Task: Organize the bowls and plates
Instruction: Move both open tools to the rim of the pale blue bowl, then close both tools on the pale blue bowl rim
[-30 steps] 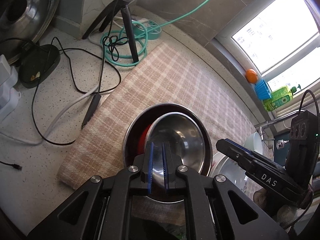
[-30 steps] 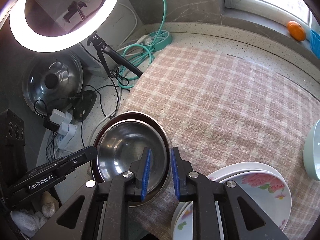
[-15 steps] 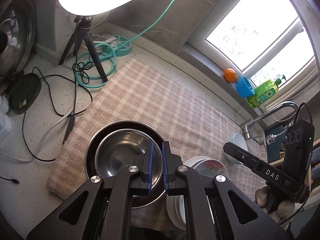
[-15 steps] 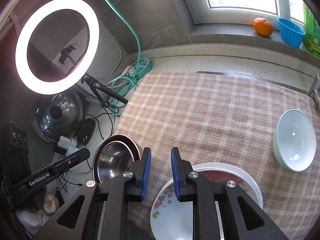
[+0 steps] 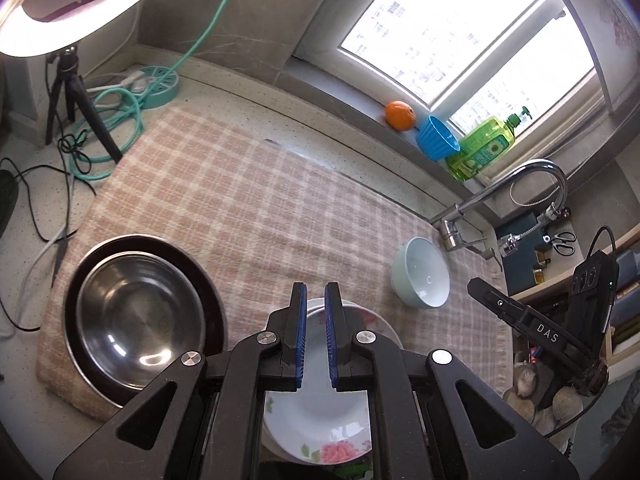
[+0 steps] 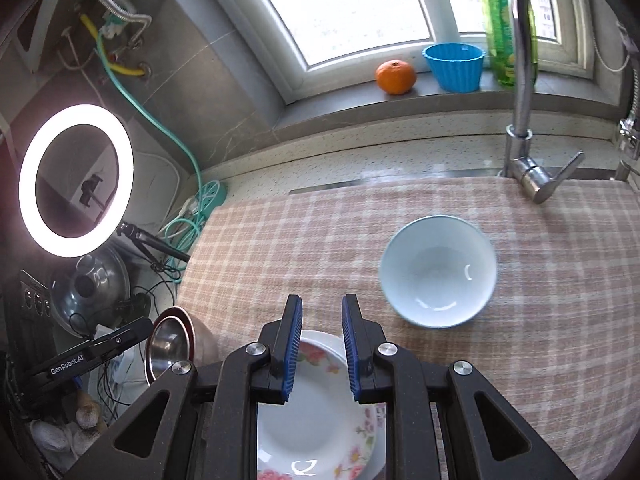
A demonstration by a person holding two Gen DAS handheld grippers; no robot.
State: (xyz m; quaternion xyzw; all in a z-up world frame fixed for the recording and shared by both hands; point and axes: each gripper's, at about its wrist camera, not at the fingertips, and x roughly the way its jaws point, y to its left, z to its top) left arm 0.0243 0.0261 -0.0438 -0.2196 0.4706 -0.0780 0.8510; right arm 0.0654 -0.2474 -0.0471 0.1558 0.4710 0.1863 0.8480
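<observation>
A steel bowl [image 5: 138, 320] sits nested in a larger dark bowl [image 5: 208, 292] at the left of the checked cloth [image 5: 240, 200]; it also shows in the right wrist view [image 6: 168, 348]. A stack of flowered plates [image 5: 320, 420] lies at the near edge, under both grippers, and shows in the right wrist view [image 6: 316, 420]. A pale blue bowl [image 6: 438, 270] stands alone on the cloth to the right, seen also in the left wrist view [image 5: 422, 272]. My left gripper [image 5: 316, 300] is slightly open and empty above the plates. My right gripper [image 6: 320, 308] is open and empty above the plates.
A faucet [image 6: 520, 80] rises at the far right by the cloth. On the windowsill stand an orange [image 6: 395, 76], a blue cup [image 6: 454, 66] and a green bottle [image 6: 500, 32]. A ring light [image 6: 76, 180] on a tripod, cables and a pot lid [image 6: 92, 284] crowd the left counter.
Both grippers have pulled back and swung right, away from the steel bowl, which now rests free in the dark bowl. The left gripper has opened a little. The pale blue bowl has come into view.
</observation>
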